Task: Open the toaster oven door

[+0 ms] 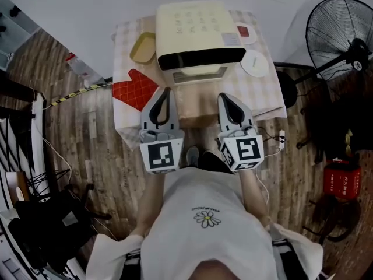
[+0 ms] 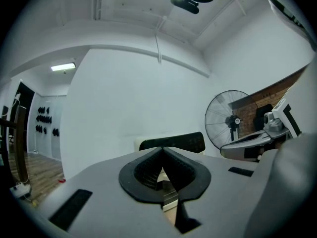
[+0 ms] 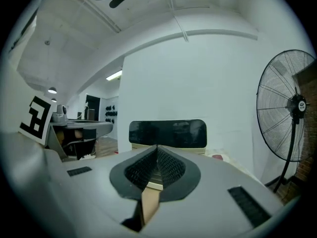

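Observation:
A cream toaster oven (image 1: 195, 28) stands at the back of a small table, its dark front panel (image 1: 201, 58) facing me. The right gripper view shows that panel (image 3: 167, 133) straight ahead and upright. My left gripper (image 1: 166, 91) hovers just short of the oven's front on the left, jaws shut with nothing between them. Level with it on the right, my right gripper (image 1: 224, 96) is likewise shut and empty. Neither touches the oven. Past the closed left gripper (image 2: 161, 150) part of the oven (image 2: 173, 142) shows, and the right gripper (image 3: 157, 148) points at the oven's middle.
On the checked tablecloth (image 1: 265, 92) lie a red oven mitt (image 1: 135, 89), a yellow dish (image 1: 143, 46) and a white plate (image 1: 254, 63). A standing fan (image 1: 341, 31) is to the right, a red box (image 1: 342, 179) on the wooden floor.

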